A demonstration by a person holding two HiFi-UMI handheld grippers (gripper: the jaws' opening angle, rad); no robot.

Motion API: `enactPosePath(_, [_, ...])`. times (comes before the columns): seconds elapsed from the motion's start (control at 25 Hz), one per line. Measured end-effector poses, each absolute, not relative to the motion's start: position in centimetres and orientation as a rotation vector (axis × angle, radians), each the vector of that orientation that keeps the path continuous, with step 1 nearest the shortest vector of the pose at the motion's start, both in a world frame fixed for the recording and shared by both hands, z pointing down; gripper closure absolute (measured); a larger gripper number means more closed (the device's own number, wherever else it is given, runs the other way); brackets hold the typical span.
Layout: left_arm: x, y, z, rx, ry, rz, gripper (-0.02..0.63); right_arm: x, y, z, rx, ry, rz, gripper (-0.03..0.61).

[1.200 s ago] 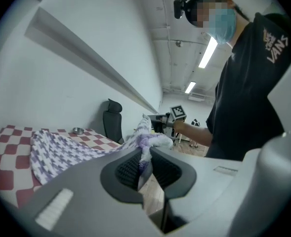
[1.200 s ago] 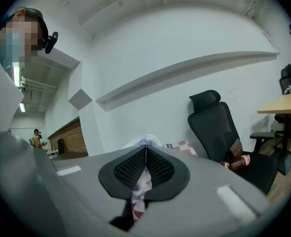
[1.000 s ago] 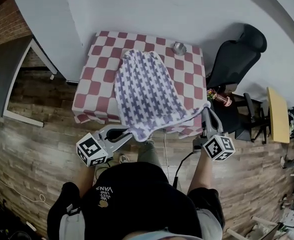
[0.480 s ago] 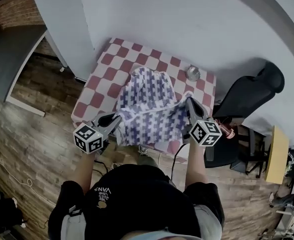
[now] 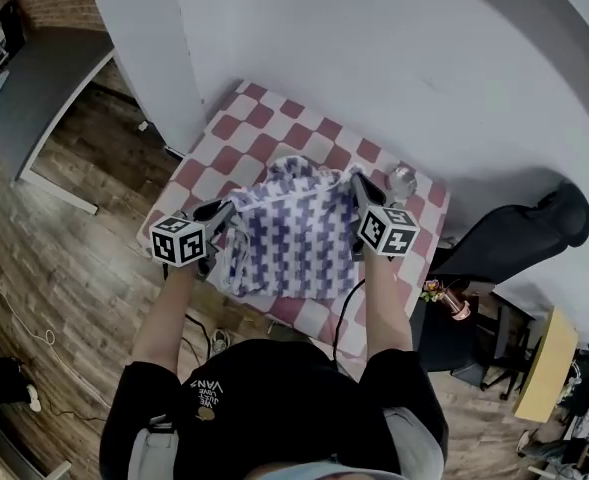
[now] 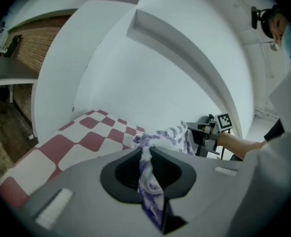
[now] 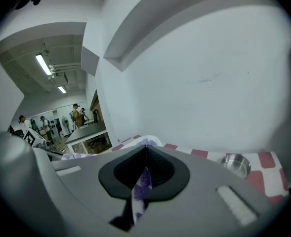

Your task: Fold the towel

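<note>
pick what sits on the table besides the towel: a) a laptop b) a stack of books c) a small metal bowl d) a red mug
c, a small metal bowl stands on the checkered table near its far right corner, just past the towel.

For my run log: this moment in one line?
left hand-held gripper: shut on towel | right hand-held gripper: shut on towel | towel: edge raised over table

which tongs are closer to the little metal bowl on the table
The right tongs, gripping a towel corner close to the metal bowl; the left tongs hold the corner across the towel.
</note>
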State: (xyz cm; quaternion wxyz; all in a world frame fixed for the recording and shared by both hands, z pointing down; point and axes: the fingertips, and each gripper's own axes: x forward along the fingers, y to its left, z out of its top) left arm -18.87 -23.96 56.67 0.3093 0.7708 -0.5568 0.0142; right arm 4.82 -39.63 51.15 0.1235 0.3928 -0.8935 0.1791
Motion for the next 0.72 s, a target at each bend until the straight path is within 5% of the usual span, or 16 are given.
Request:
enactPosePath(0.24, [-21.6,-27.6,60.1,1.852,-1.483,0.067,0.553,3.0,-42.4,55.7,1.108,-2.555,0.664,0.55])
enactPosePath(0.32, [-22.9,-28.3,60.9,1.794,-1.504,0.009,0.452,3.4,-42.3,56.6,1.121,-2.539,0.714,0.482])
enactPosePath(0.48, [-24.9,-27.7,61.2,1.709,-1.531,-0.112,0.417,6.4,-41.1,57.2,1.158,-2.508,0.768,0.373])
enactPosePath(0.72, [-24.3,-21.0,62.1,1.779,-1.527,-0.006,0.391,12.7,-34.9,59.3,1.099,-2.416,0.772,0.354])
